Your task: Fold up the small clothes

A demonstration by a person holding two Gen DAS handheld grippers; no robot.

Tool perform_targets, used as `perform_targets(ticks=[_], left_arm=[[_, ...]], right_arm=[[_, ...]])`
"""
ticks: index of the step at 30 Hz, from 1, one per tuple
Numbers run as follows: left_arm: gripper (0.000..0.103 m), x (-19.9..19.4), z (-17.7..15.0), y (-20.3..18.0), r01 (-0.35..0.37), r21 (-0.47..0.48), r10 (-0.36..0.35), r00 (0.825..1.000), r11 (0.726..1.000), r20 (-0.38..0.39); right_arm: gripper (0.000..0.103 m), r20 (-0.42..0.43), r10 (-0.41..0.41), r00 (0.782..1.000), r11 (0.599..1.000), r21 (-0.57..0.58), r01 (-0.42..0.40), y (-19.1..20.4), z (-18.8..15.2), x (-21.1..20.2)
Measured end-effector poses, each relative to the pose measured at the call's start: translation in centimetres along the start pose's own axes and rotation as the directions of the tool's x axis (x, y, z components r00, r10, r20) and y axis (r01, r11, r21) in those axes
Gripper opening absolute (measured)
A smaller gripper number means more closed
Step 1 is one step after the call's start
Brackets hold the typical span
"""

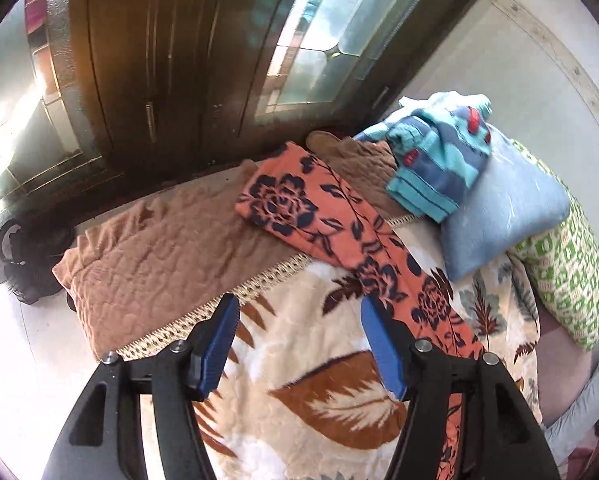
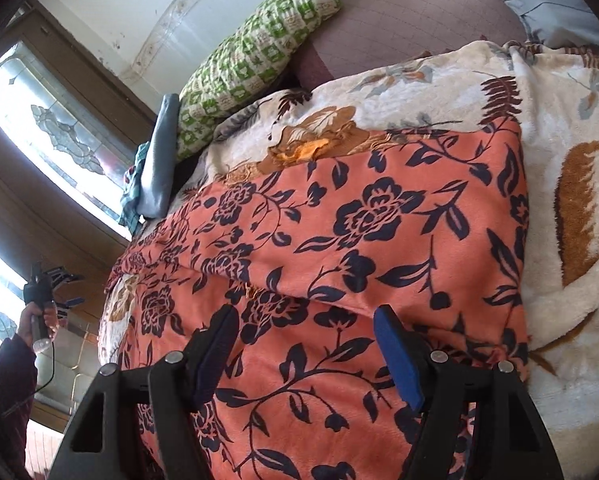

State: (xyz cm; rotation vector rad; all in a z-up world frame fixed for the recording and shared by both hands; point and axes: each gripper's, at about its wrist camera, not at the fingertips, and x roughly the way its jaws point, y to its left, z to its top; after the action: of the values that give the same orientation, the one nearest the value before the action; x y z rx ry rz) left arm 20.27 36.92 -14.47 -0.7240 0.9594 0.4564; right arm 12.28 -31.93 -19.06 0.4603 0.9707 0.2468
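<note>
An orange garment with dark blue flowers (image 1: 299, 216) lies spread on the leaf-print blanket (image 1: 323, 392); one end drapes onto a brown quilted cover. It fills the right wrist view (image 2: 363, 264), with a fold ridge across it. My left gripper (image 1: 297, 320) is open and empty, held above the blanket just left of the garment. My right gripper (image 2: 305, 332) is open and empty, close above the garment. The left gripper also shows far off in the right wrist view (image 2: 59, 284), held in a hand. A teal and blue striped garment (image 1: 439, 160) lies crumpled on a blue pillow (image 1: 503, 216).
A brown quilted cover (image 1: 163, 252) lies on the bed's far end. A green patterned pillow (image 1: 567, 276) leans behind the blue one, also in the right wrist view (image 2: 255, 52). A dark wooden door and stained-glass windows (image 1: 319, 32) stand beyond. A black bag (image 1: 23, 260) sits on the floor.
</note>
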Motion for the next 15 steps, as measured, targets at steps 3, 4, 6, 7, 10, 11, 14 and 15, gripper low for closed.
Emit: perform_targets(ticks=[3,4,6,7,10,11,14,15], left_arm=[[0.064,0.3,1.9,2.2,0.054,-0.075,-0.054,0.999,0.996,0.004],[0.064,0.6,2.4,2.6,0.085,-0.098,-0.086,0.996,0.991,-0.003],[0.064,1.5,3.1,2.9,0.133,-0.137,-0.138,0.99,0.982,-0.028],[0.064,2.0,3.3,3.0,0.146,-0.151,-0.153,0.987,0.978,-0.038],[0.064,3.8,4.1,2.8,0.168,-0.167,-0.18,0.982,0.972,-0.058],[0.064,4.5,4.2,2.8,0.178,-0.176,-0.193,0.979,0.968,-0.068],[0.063,6.5,4.7,3.7,0.223,-0.216,-0.24,0.969,0.951,-0.059],[0.058,7.3,4.9,4.0,0.245,-0.229,-0.265,0.963,0.942,-0.058]], right_arm=[[0.073,-0.036,-0.04,0.999,0.999,-0.039,0.038,0.4,-0.6,1.3],[0.073,-0.037,-0.052,0.998,0.997,-0.05,0.051,0.4,-0.7,1.6],[0.073,-0.044,-0.074,0.996,0.995,-0.066,0.071,0.3,-0.8,2.1],[0.073,-0.044,-0.079,0.996,0.994,-0.076,0.076,0.4,-0.9,2.3],[0.073,-0.042,-0.1,0.994,0.988,-0.121,0.094,0.6,-1.0,2.6],[0.073,-0.04,-0.106,0.994,0.986,-0.135,0.099,0.8,-1.1,2.6],[0.074,-0.038,-0.111,0.993,0.982,-0.161,0.103,0.9,-1.2,2.8],[0.074,-0.037,-0.109,0.993,0.981,-0.163,0.101,0.9,-1.2,2.8]])
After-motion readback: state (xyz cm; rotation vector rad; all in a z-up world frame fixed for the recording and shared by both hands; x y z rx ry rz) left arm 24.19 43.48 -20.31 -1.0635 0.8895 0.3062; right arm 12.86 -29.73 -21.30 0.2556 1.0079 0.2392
